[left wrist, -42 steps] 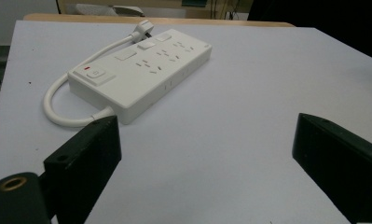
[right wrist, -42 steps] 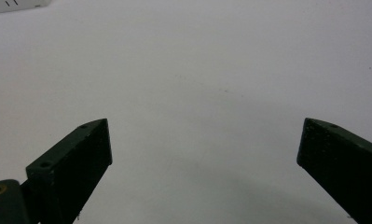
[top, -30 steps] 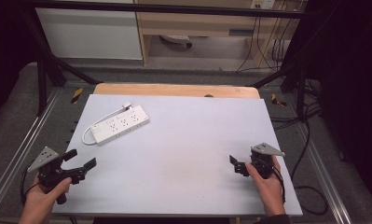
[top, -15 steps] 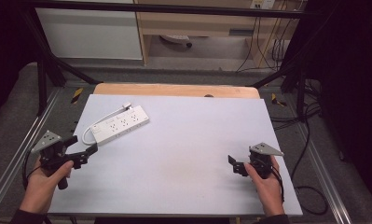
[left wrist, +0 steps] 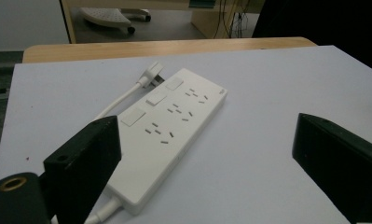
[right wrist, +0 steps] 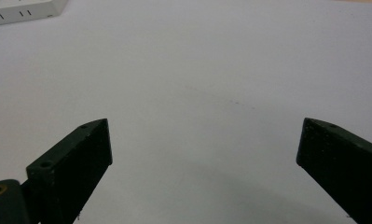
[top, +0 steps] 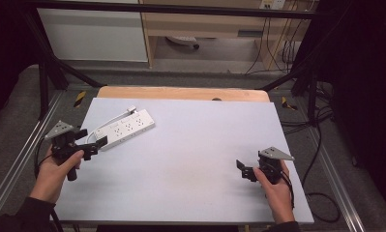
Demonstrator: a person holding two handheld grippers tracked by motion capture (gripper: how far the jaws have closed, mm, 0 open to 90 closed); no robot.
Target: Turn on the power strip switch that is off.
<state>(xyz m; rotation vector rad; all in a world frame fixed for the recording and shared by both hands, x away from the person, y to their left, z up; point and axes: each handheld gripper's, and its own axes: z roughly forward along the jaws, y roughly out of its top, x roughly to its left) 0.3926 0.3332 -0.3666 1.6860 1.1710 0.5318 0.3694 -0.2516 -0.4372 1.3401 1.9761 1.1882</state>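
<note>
A white power strip [top: 125, 129] lies flat at the table's far left, its cord looping back to a white plug [top: 131, 109]. My left gripper [top: 92, 137] is open just short of the strip's near end, without touching it. In the left gripper view the strip [left wrist: 174, 122] runs up from between the two wide-apart jaws of that gripper [left wrist: 207, 135], with its sockets, buttons and plug [left wrist: 153, 74] plain to see. My right gripper [top: 248, 166] is open near the front right, holding nothing. Its own view [right wrist: 204, 126] faces bare table, with a corner of the strip [right wrist: 20, 11] at top left.
The table has a pale grey top [top: 195, 159] with a wooden strip [top: 181, 93] along its far edge. Metal frame rails [top: 16, 159] run down both sides. Cables [top: 321, 145] hang off the right side, and a cabinet and shelving stand beyond.
My left gripper has moved forward and a little right, from the front-left corner up to the near end of the power strip. The right gripper has stayed put.
</note>
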